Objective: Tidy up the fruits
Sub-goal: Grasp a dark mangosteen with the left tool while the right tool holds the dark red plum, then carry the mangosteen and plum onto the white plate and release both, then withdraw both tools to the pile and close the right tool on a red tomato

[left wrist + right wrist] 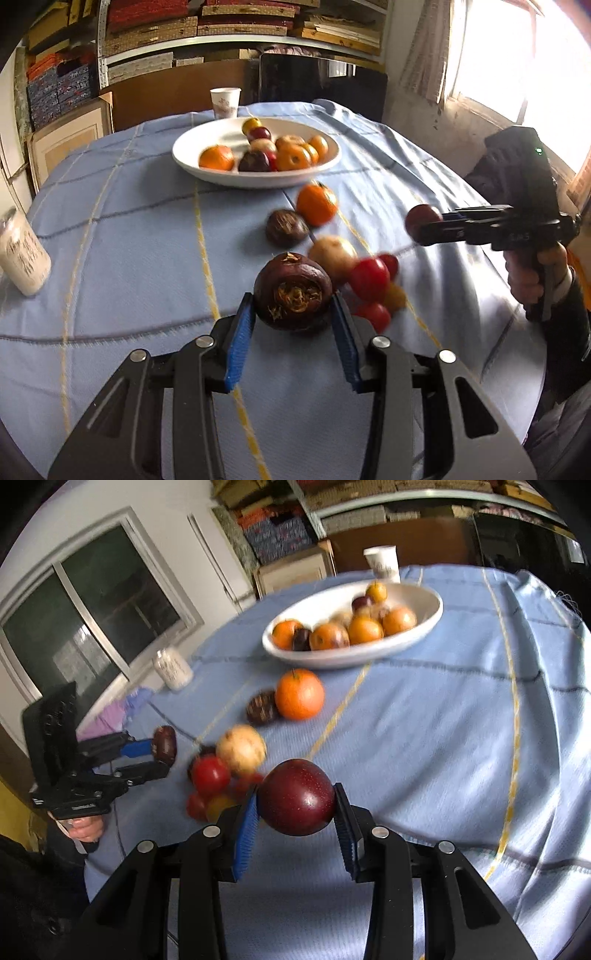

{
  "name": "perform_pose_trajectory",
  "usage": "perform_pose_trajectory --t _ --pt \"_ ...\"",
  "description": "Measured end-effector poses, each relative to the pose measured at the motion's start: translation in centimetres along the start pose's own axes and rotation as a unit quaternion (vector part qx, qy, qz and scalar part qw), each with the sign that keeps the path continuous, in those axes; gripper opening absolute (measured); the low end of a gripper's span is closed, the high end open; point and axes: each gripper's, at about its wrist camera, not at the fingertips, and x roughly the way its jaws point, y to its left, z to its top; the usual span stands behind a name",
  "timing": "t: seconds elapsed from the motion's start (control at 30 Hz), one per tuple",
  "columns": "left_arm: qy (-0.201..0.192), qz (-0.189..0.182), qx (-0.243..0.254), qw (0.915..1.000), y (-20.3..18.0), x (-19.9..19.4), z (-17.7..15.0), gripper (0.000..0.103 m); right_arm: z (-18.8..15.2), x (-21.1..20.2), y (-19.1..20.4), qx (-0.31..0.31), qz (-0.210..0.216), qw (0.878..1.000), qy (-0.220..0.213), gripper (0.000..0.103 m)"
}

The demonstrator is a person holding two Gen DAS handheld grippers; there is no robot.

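My left gripper [293, 306] is shut on a dark purple mangosteen [293, 296], held just above the blue cloth; it also shows in the right wrist view [165, 746]. My right gripper [295, 805] is shut on a dark red plum [296, 796], held above the table; it shows in the left wrist view [423, 221] too. A white bowl [192, 162] at the back holds several oranges and plums. Loose on the cloth lie an orange [317, 204], a dark passion fruit [287, 228], a pale yellow fruit [332, 256] and small red fruits [369, 278].
A paper cup [225, 102] stands behind the bowl. A white jar [23, 254] stands at the table's left edge. The blue tablecloth [129, 240] is wrinkled on the right side. Shelves with boxes and a window lie beyond the table.
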Motion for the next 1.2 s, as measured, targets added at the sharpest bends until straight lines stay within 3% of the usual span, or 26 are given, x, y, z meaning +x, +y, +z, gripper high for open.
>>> perform_pose_trajectory --t 0.07,0.23,0.43,0.6,0.67,0.7,0.73,0.8,1.0,1.13,1.2 --pt "-0.003 0.004 0.006 1.0000 0.5 0.2 1.6 0.041 1.5 -0.1 -0.4 0.017 0.005 1.000 -0.017 0.040" --pt "-0.017 -0.010 -0.006 0.9998 2.8 1.7 7.7 0.041 6.3 1.4 -1.1 0.034 -0.034 0.997 -0.058 0.040" --pt "-0.010 0.001 -0.050 0.9987 6.3 8.0 15.6 0.041 11.5 6.0 -3.0 0.046 -0.070 0.993 -0.079 0.040" --pt "0.011 0.016 -0.065 0.9977 7.6 12.7 18.1 0.041 13.5 8.2 -4.0 0.051 -0.079 0.992 -0.088 0.041" --pt "0.012 0.031 -0.072 0.9968 7.9 13.2 18.6 0.056 13.8 8.2 -4.1 0.056 -0.077 0.991 -0.095 0.046" --pt "0.007 0.035 -0.079 0.9962 8.0 12.9 18.7 0.077 13.9 7.9 -4.1 0.058 -0.073 0.990 -0.104 0.057" --pt "-0.006 0.040 -0.087 0.9954 8.0 12.2 18.7 0.088 13.8 7.2 -3.8 0.058 -0.070 0.989 -0.114 0.057" --pt "-0.032 0.044 -0.090 0.9944 8.0 10.0 18.4 0.093 13.6 6.0 -3.0 0.045 -0.067 0.989 -0.124 0.057" --pt "-0.053 0.066 -0.107 0.9906 7.5 5.0 14.6 0.098 10.9 2.8 -0.6 0.013 -0.055 0.989 -0.137 0.060" --pt "-0.046 0.065 -0.138 0.9872 7.6 3.7 9.4 0.098 7.2 2.5 0.2 -0.010 -0.055 0.992 -0.114 0.065" --pt "-0.032 0.087 -0.144 0.9852 7.6 3.7 6.3 0.098 4.9 2.7 0.1 -0.002 -0.071 0.993 -0.098 0.065"
